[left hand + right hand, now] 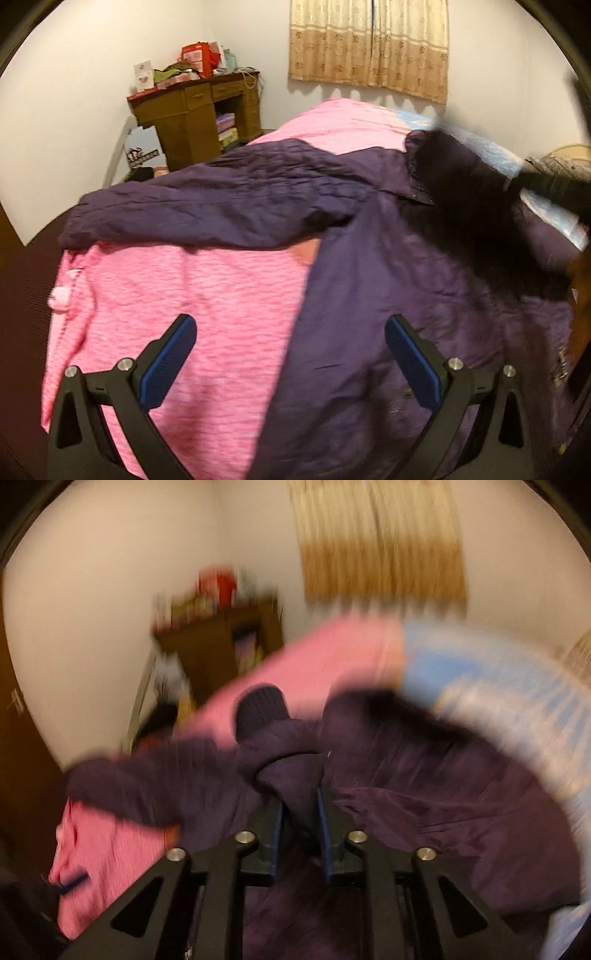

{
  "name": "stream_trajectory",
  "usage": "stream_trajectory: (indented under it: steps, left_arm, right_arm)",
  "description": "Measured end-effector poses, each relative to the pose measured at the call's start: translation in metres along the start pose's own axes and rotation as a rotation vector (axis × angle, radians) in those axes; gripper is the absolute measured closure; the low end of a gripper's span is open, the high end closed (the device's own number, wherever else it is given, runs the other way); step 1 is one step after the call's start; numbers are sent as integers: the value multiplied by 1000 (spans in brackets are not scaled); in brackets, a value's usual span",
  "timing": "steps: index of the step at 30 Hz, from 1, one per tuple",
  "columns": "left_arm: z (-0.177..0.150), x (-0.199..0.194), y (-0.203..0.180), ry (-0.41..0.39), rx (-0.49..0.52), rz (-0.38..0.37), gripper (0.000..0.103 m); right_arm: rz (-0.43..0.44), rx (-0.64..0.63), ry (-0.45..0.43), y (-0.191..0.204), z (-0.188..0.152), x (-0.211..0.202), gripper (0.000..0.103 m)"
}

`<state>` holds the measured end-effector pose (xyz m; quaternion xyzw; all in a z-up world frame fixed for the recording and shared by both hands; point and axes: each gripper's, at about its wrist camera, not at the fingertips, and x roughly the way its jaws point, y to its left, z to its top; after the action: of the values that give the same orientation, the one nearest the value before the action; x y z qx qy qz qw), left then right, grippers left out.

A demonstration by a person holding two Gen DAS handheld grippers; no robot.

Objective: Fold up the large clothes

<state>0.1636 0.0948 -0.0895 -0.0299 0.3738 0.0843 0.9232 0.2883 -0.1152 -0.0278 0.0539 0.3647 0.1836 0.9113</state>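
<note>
Purple jacket (388,266) spread on bed's pink blanket (207,295), one sleeve (207,206) flung sideways toward bed edge; right gripper (300,805) jaws narrow, pinching other sleeve's cuff (260,710), view smeared; risk: thin pinch slips, sleeve drops crooked; left gripper (290,347) jaws wide, empty above hem; body unpinned, may drag, bunch.

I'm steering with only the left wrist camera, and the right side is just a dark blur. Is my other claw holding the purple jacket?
Observer: Yes. The right claw is pinching a bunched sleeve of the purple jacket.
Operator: Which bit of the sleeve?
Observer: Close to its end. The dark knit cuff pokes up just past the claw's tips.
</note>
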Motion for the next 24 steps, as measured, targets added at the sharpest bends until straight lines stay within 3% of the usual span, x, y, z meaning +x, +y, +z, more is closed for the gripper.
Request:
stream_trajectory:
  steps: [1, 3, 5, 6, 9, 12, 14, 19, 21, 24]
  left_arm:
    - [0, 1, 3, 0, -3, 6, 0]
    - [0, 4, 9, 3, -14, 8, 0]
    - [2, 11, 13, 13, -34, 4, 0]
    - [2, 13, 13, 17, -39, 0, 0]
    - [7, 21, 10, 23, -42, 3, 0]
    - [14, 20, 5, 15, -47, -18, 0]
    - [25, 18, 1, 3, -54, -23, 0]
    - [62, 27, -13, -33, -59, -44, 0]
    - [74, 38, -23, -22, -51, -68, 0]
    - [85, 55, -40, -13, -45, -117, 0]
  right_arm:
    - [96, 63, 63, -8, -14, 15, 78]
    - [210, 171, 98, -22, -32, 18, 75]
    - [251, 219, 65, -43, -35, 0, 69]
    - [251, 227, 38, -47, -36, -13, 59]
    - [221, 249, -69, -89, -25, -67, 45]
    - [144, 227, -156, -101, -20, -113, 46]
    - [26, 203, -146, -119, -23, -124, 47]
    - [-149, 240, -24, -177, -58, -108, 51]
    - [-191, 251, 40, -173, -72, -75, 51]
    - [-204, 209, 7, -171, -86, -66, 51]
